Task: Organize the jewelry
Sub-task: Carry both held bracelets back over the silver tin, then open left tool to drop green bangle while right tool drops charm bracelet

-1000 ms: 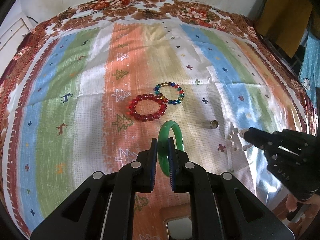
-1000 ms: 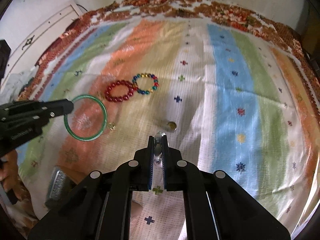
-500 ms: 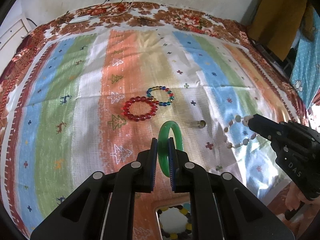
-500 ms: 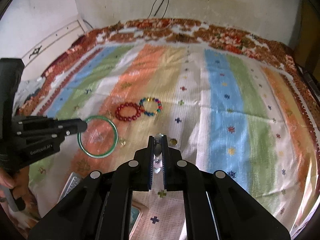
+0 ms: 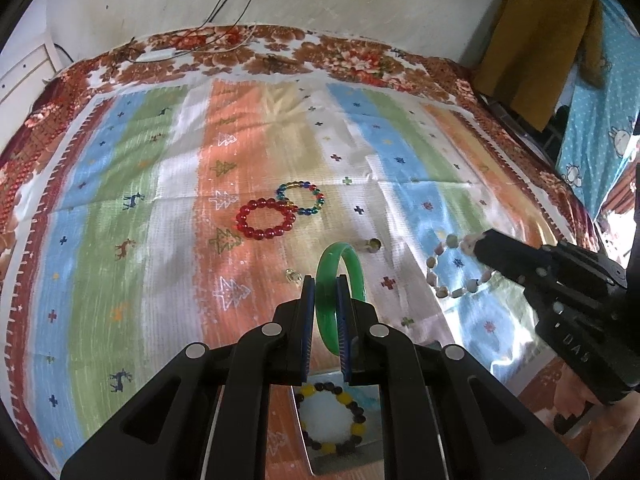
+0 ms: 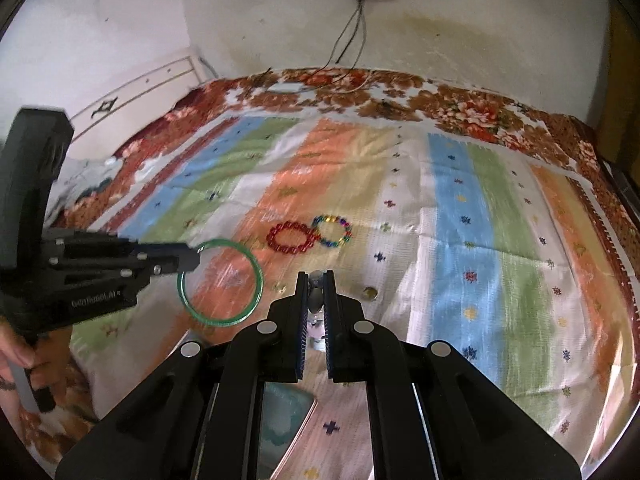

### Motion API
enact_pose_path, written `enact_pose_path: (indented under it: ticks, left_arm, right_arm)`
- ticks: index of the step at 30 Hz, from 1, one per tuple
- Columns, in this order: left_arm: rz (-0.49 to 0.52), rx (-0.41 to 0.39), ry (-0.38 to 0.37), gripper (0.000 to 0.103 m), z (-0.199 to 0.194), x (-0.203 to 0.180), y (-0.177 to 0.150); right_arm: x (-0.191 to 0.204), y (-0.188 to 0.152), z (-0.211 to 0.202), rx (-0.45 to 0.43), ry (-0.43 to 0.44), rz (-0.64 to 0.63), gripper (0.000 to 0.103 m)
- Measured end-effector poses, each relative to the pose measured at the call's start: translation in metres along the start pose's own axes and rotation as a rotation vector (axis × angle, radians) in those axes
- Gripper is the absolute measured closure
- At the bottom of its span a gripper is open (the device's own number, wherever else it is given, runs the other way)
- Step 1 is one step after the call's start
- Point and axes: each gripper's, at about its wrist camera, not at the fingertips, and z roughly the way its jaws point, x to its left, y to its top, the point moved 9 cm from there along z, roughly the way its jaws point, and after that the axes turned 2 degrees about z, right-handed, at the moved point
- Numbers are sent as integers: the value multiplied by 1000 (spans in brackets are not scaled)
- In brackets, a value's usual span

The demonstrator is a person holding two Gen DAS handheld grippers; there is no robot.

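Left gripper (image 5: 325,294) fingers are clamping a green jade bangle (image 5: 340,276); right gripper (image 6: 316,292) fingers are pinching a pale beaded bracelet (image 5: 448,268) above the bed (image 5: 120,200).

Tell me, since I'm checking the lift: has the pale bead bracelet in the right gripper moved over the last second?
Yes. The pale bead bracelet was bunched on the bedspread just right of the small ring; now it hangs open from the right gripper, farther right.

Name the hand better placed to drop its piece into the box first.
Left, probably. Its gripper holds the green bangle right above the open box at the near edge; the right gripper, holding the pale bead bracelet, hangs off to the side.
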Motion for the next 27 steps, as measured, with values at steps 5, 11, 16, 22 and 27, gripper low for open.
enact_pose_path:
  ticks: [5, 11, 16, 22, 27]
  left_arm:
    - [7, -13, -19, 93, -10, -7, -8]
    - [15, -16, -28, 93, -18, -11, -23]
    - [17, -17, -33, 93, -24, -12, -36]
    - [21, -8, -43, 93, -26, -16, -49]
    - [40, 42, -34, 93, -19, -21, -62]
  right_arm:
    - [11, -12, -12, 3, 21, -13, 95]
    - [28, -27, -23, 10, 66, -35, 95]
    - [32, -36, -29, 12, 77, -28, 95]
    - [36, -44, -31, 25, 95, -33, 95]
    - [41, -52, -27, 55, 105, -43, 95]
